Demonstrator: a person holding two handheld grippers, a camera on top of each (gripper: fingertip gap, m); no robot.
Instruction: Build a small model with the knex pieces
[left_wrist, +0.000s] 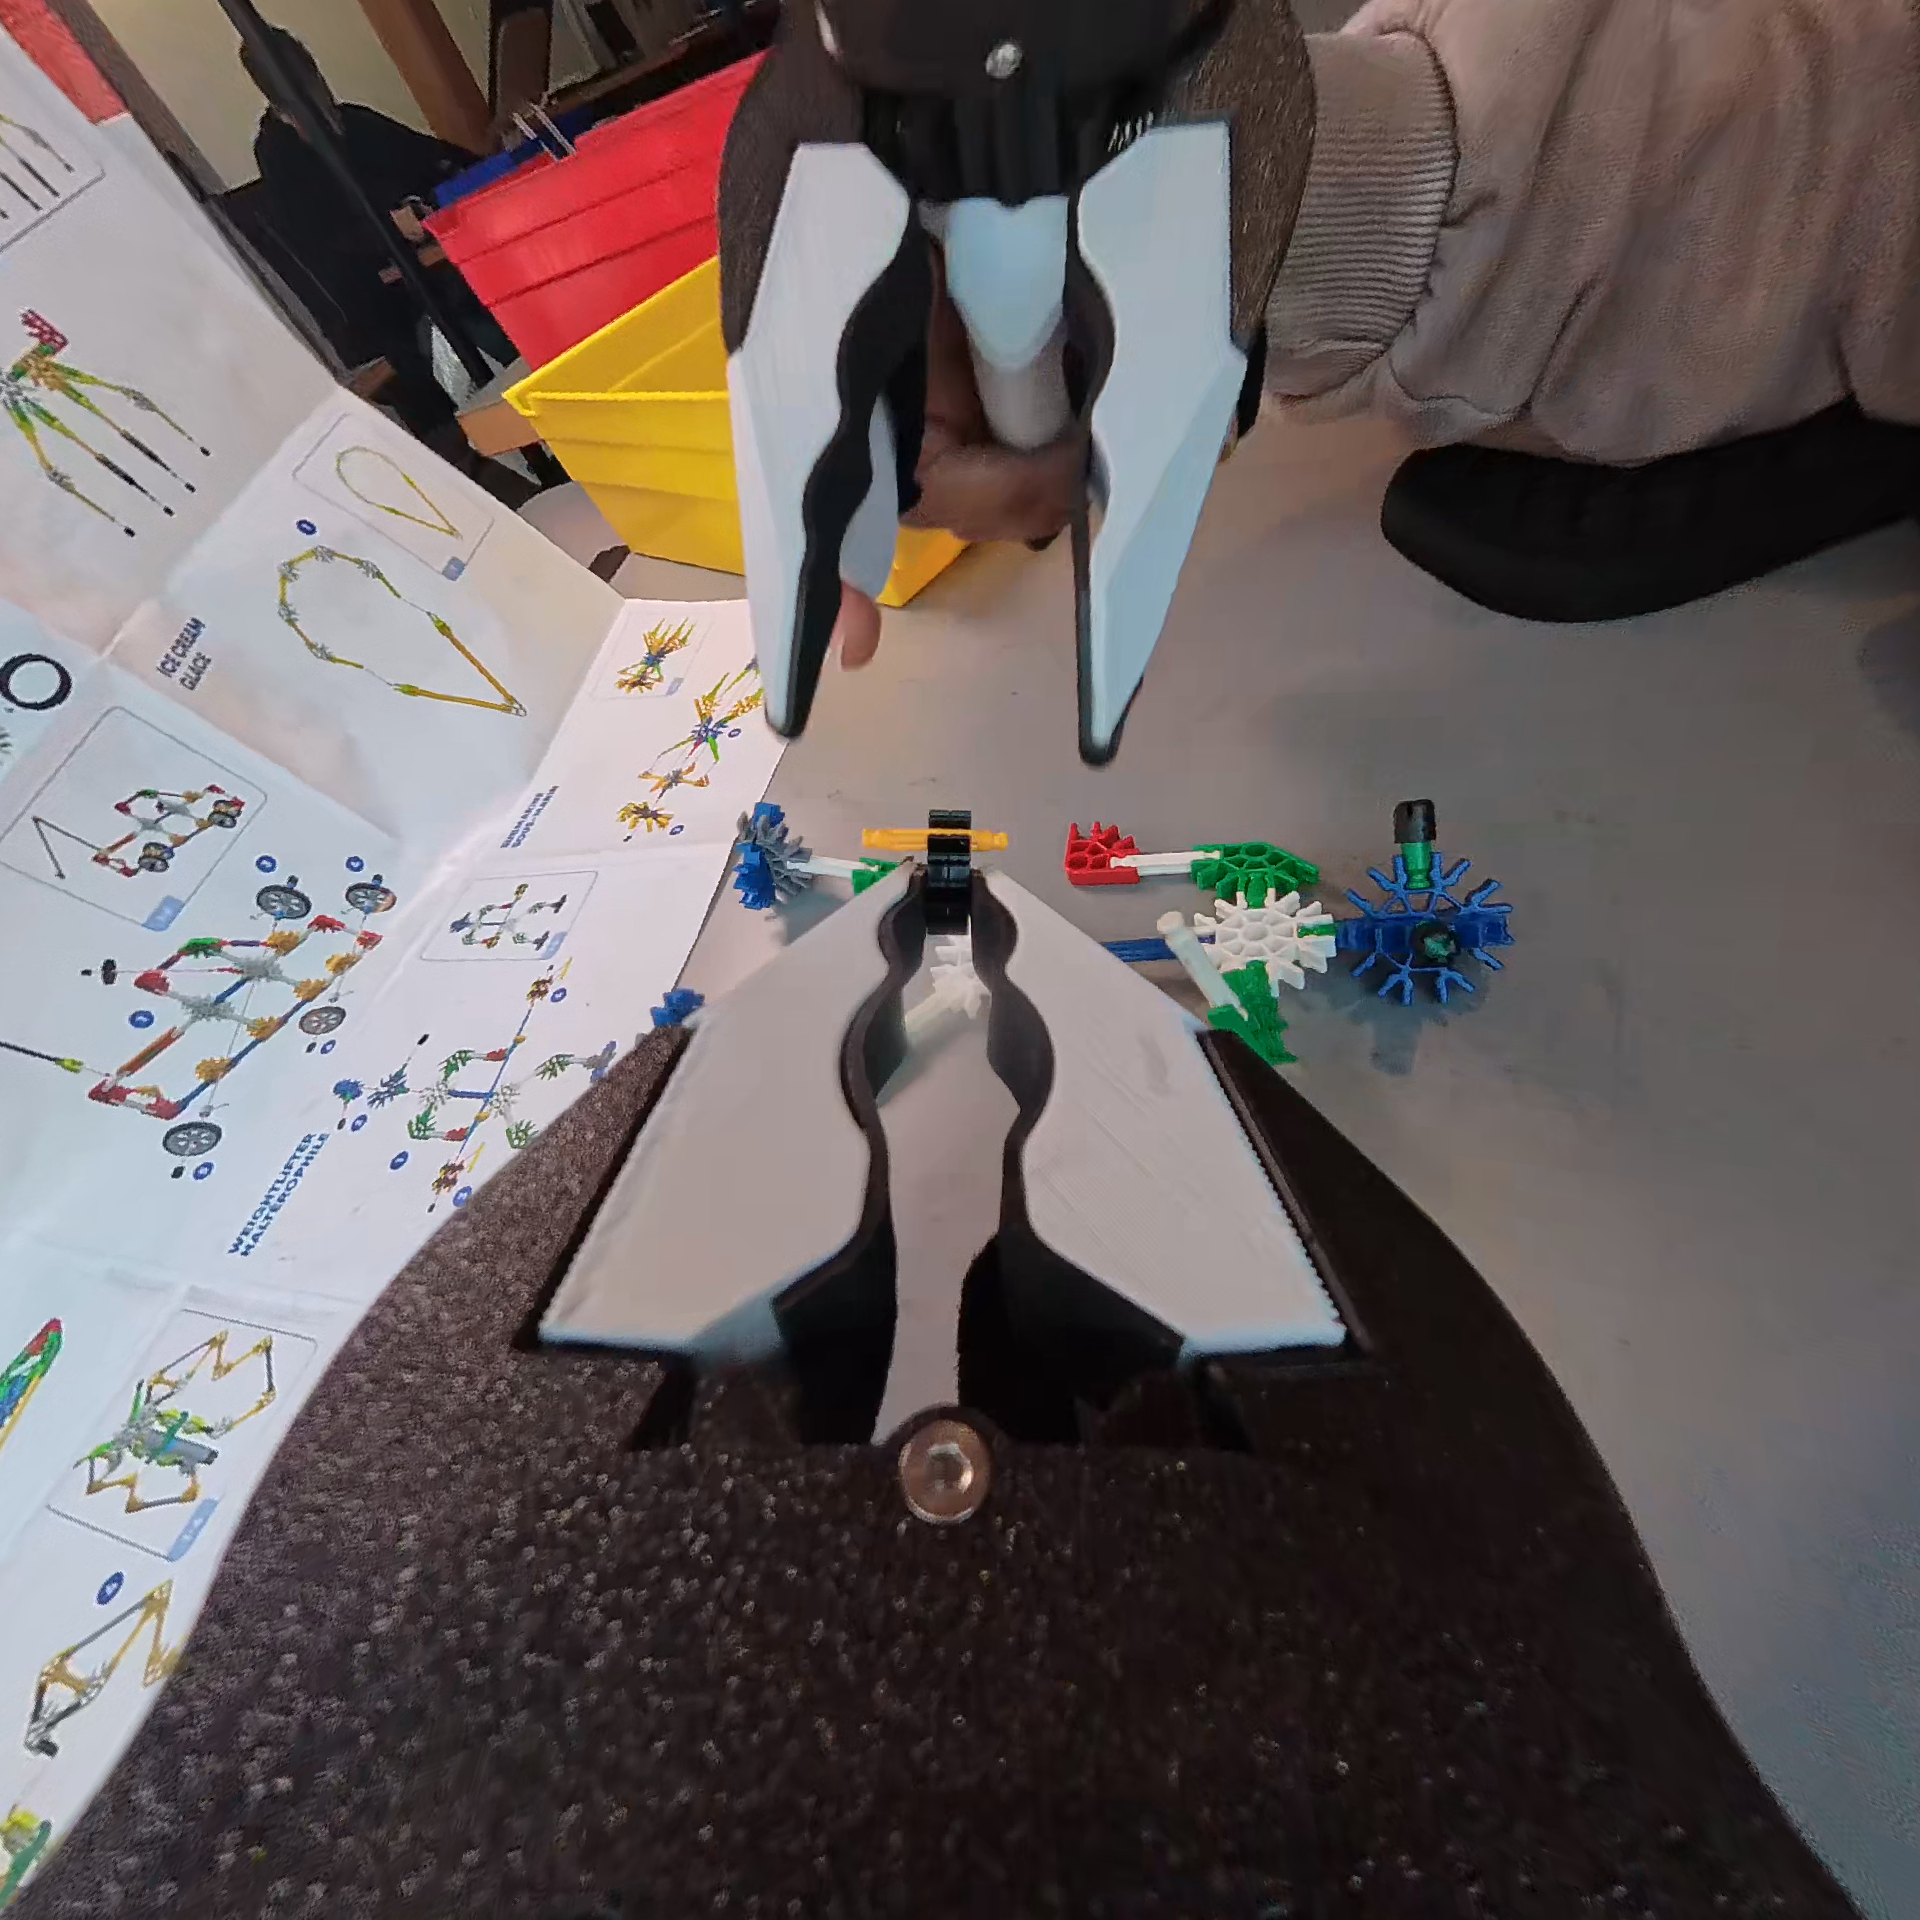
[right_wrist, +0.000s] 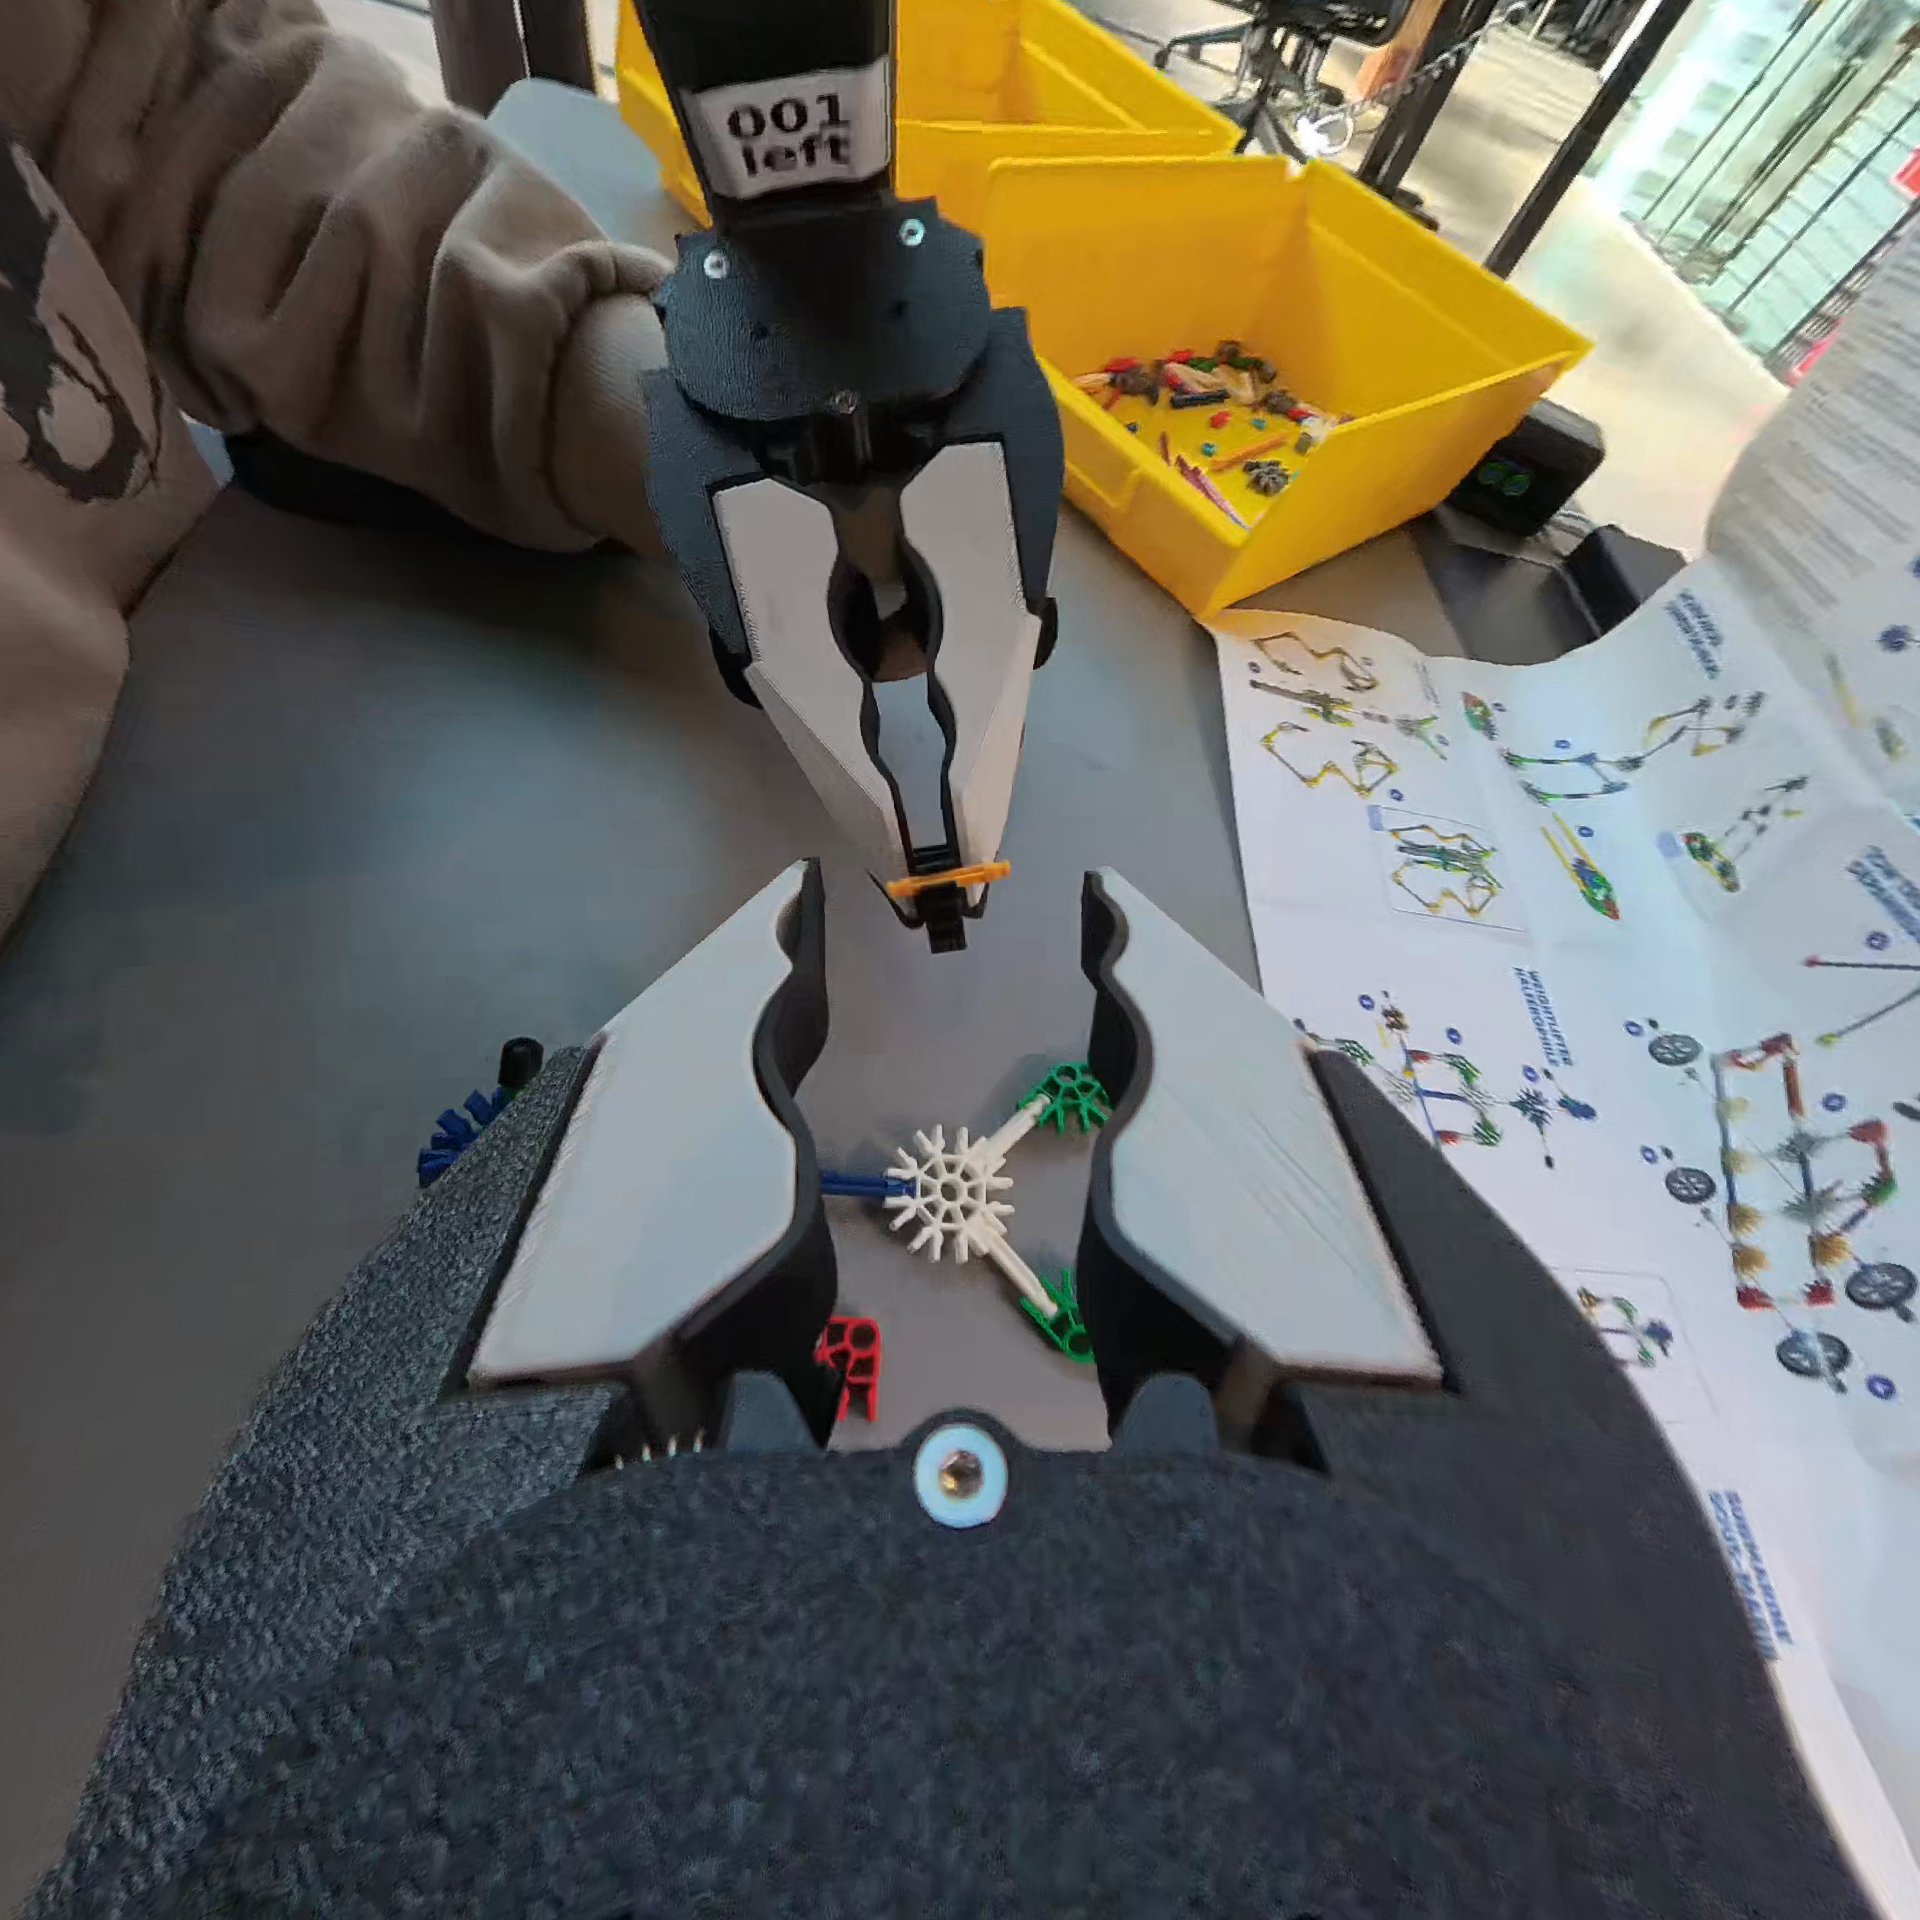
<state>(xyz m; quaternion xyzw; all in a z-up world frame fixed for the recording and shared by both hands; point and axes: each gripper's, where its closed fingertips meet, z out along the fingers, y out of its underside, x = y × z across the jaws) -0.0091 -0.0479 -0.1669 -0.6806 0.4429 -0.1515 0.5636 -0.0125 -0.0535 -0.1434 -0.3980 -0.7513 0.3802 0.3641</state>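
My left gripper is shut on a small black piece with a short yellow rod through it, held just above the grey table. In the right wrist view the left gripper holds the black piece and rod between my right gripper's tips. My right gripper is open and empty, facing the left one; in the left wrist view it hangs just beyond the black piece. Below it lies a white snowflake connector joined by rods to green connectors.
The assembly on the table also has a red connector, a blue snowflake piece and a blue-grey piece. An instruction sheet lies to the left. Yellow bins with loose parts and red bins stand behind. A sleeved arm rests on the table. The white snowflake connector is about 8 cm from my left fingertips.
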